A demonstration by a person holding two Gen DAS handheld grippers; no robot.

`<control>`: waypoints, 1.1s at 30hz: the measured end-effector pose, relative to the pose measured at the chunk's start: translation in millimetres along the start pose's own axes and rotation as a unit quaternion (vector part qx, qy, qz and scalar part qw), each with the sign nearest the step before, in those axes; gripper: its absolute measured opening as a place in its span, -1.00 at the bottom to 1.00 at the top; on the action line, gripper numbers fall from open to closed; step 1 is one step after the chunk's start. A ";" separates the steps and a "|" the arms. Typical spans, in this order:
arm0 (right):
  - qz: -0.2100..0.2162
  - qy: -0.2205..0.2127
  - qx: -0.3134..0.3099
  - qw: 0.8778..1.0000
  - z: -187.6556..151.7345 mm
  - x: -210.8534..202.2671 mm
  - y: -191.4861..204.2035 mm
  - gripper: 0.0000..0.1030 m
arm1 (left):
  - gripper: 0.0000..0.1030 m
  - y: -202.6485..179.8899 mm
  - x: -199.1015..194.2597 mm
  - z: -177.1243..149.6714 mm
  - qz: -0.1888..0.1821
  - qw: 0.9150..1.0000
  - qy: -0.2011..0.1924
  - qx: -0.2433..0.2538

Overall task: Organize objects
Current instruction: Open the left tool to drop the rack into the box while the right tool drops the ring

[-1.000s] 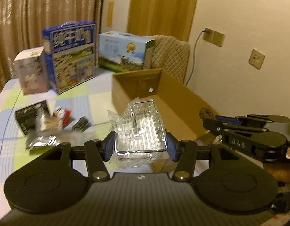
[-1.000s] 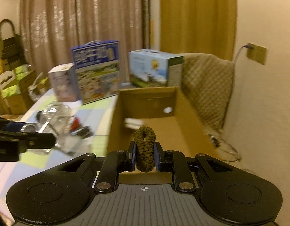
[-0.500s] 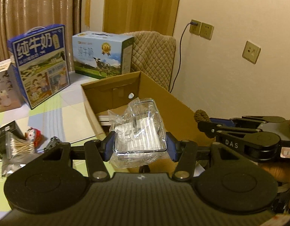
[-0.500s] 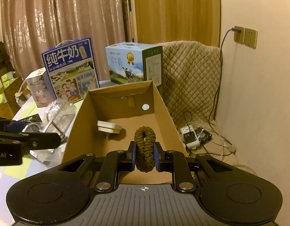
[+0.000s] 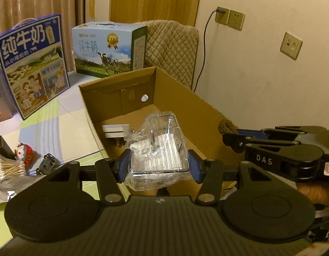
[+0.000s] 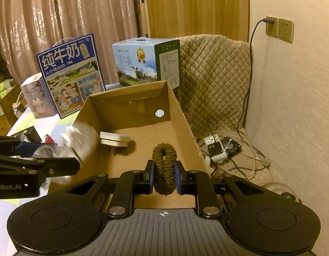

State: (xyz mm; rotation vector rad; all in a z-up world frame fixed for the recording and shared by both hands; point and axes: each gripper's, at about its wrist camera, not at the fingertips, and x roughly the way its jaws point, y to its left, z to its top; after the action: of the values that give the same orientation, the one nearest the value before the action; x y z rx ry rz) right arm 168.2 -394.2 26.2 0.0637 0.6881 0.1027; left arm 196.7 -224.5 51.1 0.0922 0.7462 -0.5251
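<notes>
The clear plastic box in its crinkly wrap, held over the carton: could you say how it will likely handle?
The clear plastic box probably stays stiff, since its edges look straight between the left tongs. Its loose film likely makes it slippery. It seems light.

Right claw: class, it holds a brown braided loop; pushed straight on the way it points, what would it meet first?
Probably the bare floor of the cardboard box: the right claw, shut on the braided loop, aims down into it, right of the white plug. Depth is uncertain.

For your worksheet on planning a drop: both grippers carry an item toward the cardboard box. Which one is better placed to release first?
Right. The right gripper holds the brown scrunchie over the cardboard box floor; the left gripper with its clear plastic case hangs at the box's near-left edge.
</notes>
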 end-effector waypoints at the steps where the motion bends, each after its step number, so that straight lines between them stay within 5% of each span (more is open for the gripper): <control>1: 0.000 0.001 0.002 1.000 0.0 0.9 -0.9 -0.69 | 0.18 0.2 2.5 0.5 -0.001 1.000 -0.001 0.002; 3: 0.001 0.001 0.005 1.000 -0.6 0.5 -2.2 -0.69 | 0.37 1.1 3.0 1.2 0.005 1.000 -0.008 0.003; 17: 0.028 -0.005 0.005 1.000 0.6 -4.7 11.5 -0.68 | 0.38 30.8 -29.9 -9.4 0.035 0.998 -0.028 -0.037; 19: 0.036 -0.005 0.002 0.999 2.7 -3.0 14.9 -0.38 | 0.38 33.8 -33.2 -11.4 0.037 0.998 -0.028 -0.041; 21: 0.036 -0.019 0.010 0.999 4.8 -5.2 15.6 0.34 | 0.38 36.6 -36.1 -13.2 0.038 0.998 -0.026 -0.040; 33: 0.029 -0.025 0.028 0.999 2.1 -35.3 29.1 0.38 | 0.46 62.5 -68.4 -44.5 0.061 0.996 -0.024 -0.066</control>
State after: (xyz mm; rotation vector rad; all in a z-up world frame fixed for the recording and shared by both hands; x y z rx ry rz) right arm 140.3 -369.5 52.8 0.1403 0.6400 0.1373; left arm 157.5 -129.8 57.6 0.0026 0.7215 -0.3601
